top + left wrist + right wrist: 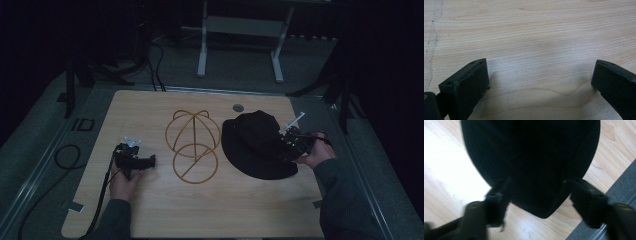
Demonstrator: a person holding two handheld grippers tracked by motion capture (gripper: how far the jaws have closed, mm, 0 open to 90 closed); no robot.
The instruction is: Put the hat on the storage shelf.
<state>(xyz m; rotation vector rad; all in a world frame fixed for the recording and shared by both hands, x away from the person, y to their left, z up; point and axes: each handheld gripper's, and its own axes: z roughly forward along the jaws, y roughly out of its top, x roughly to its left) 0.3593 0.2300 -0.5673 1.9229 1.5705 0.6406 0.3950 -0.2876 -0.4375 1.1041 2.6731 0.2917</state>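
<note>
The work in hand looks to be getting the black bucket hat [257, 145] onto the wire hat stand [193, 145], and by the look of things it has barely begun — the hat lies flat on the wooden table [210, 210], brim down, on the right half, just beside the stand but not on it, and the stand's domed top is bare. The right gripper [291, 145] is at the hat's right edge; in the right gripper view its jaws stand wide apart on either side of the brim [544, 202], straddling the cloth without pinching it, so I judge the grasp is being lined up and not yet made. The left gripper [145, 162] rests on the table left of the stand, well apart from the hat; the left gripper view shows its jaws spread wide over bare wood, holding nothing. Left to do, as I read it: close on the brim, lift the hat, carry it over to the stand and settle the crown over the dome — possibly with the left gripper steadying the light wire frame. Counting up: one hat, one stand made of a round base ring and a dome of crossing hoops, two grippers, one table, and one small round grommet [238, 107] near the table's far edge
</note>
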